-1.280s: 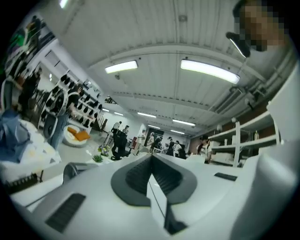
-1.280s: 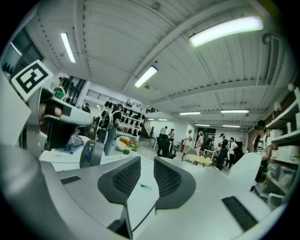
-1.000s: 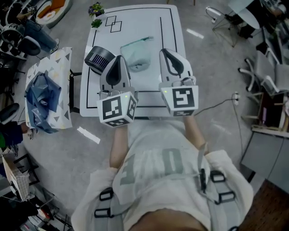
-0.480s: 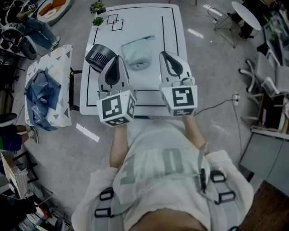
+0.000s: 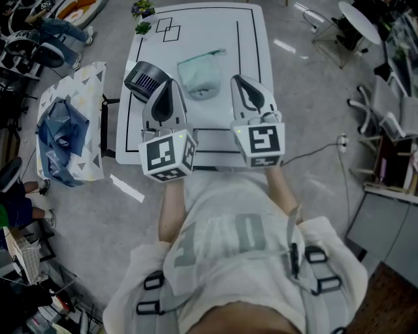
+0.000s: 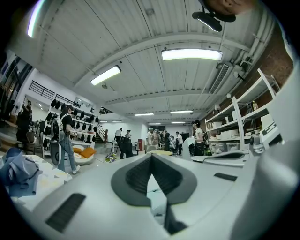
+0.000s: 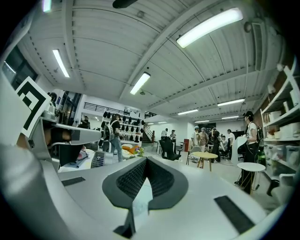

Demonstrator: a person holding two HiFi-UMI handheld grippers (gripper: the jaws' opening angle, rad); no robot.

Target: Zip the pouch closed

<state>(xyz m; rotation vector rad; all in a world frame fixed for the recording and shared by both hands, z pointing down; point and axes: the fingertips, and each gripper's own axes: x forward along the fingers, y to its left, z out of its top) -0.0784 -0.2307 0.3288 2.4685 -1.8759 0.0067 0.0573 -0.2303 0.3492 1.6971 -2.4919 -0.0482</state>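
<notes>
A: Anything changed in the last second?

B: Hardly; the left tongs [image 5: 171,85] and right tongs [image 5: 239,79] hover level over the near half of the surface [image 5: 245,39] as before; both are shut and hold nothing; the pouch [image 5: 199,75] lies where it lay, between their tips, touched by neither.

A: And the zip?

B: Too small to tell if it is open or already run shut; the stage stays unsettled.

A: Anything in the way?

B: A black fan [image 5: 144,79] sits just left of the pouch, close to the left tongs; the plants [image 5: 141,18] stand well clear.
</notes>
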